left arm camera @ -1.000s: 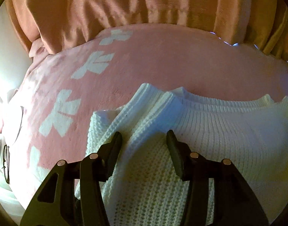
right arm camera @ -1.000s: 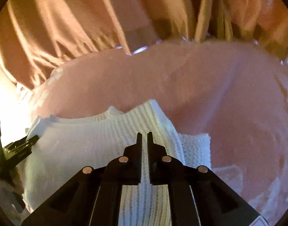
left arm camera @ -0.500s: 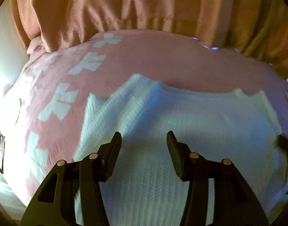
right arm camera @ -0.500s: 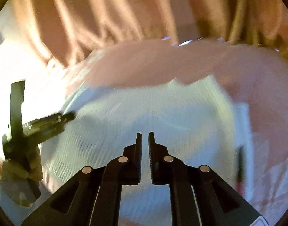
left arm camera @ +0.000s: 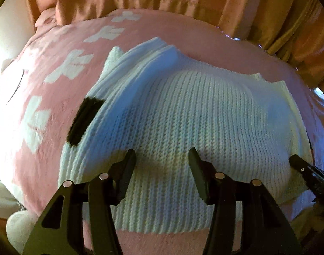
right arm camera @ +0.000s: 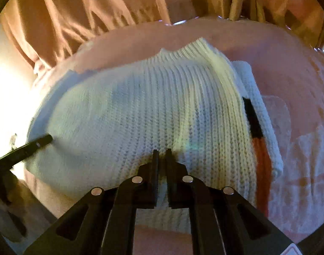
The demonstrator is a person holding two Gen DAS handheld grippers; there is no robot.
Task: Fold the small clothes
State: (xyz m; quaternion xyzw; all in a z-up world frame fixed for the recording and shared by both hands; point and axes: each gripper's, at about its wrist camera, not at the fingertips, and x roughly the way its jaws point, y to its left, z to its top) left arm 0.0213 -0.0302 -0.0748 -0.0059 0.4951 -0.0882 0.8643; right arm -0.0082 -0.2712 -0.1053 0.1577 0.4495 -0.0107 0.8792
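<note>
The white ribbed knit sweater (left arm camera: 183, 114) is lying folded on the pink bow-patterned blanket (left arm camera: 34, 97). The left gripper (left arm camera: 162, 159) is being held released over it; the right gripper (right arm camera: 161, 155), at its six o'clock edge, is being opened, nothing pinched. Stacked layers at twelve o'clock could be dragged askew by snagging fingers.

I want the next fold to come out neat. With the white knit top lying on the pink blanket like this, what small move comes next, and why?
Probably lift the right gripper clear: its jaws are opening over the white knit top, with nothing visibly pinched. The left gripper hangs open above the same cloth, gripping nothing. The top lies on the pink blanket with its sides tucked under, so a new hold comes next.
</note>
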